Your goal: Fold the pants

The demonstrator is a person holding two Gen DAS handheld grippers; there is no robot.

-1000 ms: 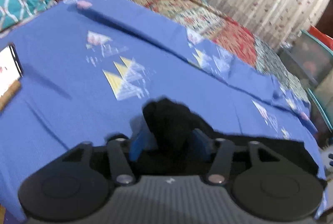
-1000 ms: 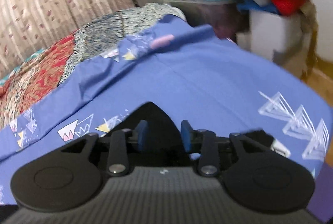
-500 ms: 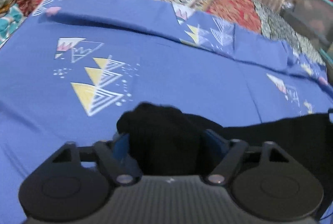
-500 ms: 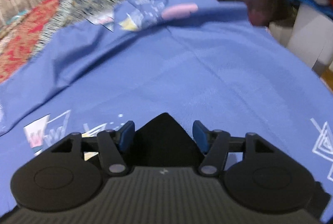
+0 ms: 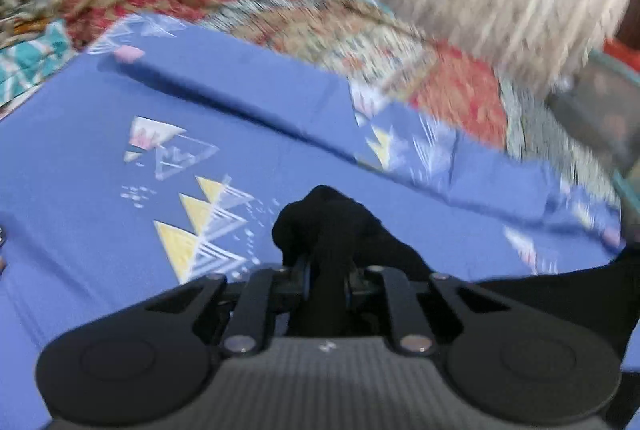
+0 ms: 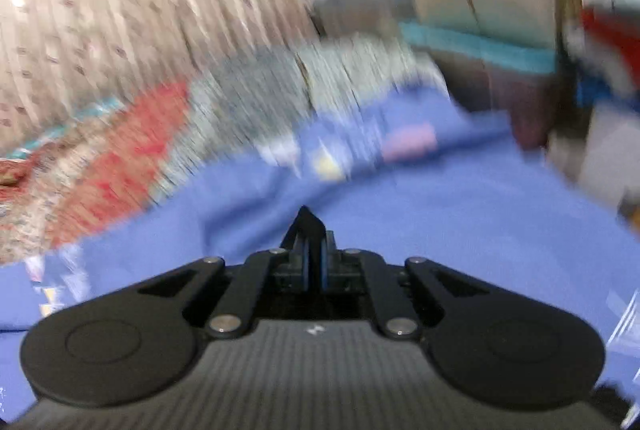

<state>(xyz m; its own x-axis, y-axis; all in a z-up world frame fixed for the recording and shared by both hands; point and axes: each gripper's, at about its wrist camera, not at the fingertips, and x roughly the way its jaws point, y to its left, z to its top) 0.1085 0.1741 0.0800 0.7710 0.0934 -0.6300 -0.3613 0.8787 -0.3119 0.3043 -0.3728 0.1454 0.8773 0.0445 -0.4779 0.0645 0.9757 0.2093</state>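
Both tongs are clamped on the black pants [image 5: 332,226]: the left tongs [image 5: 326,270] on a thick bunch, the right tongs [image 6: 314,262] on a thin corner above the blue bed sheet [image 5: 80,190]. That corner could slip free if pulled hard. No containers are clearly visible.

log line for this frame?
step: lifting pants | left gripper: shut on black pants | right gripper: shut on pants | surface: blue bedsheet

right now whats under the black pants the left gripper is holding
Under the black pants clamped in the left gripper lies the blue bedsheet with triangle prints. Whatever sits directly beneath the fabric and gripper body is covered.
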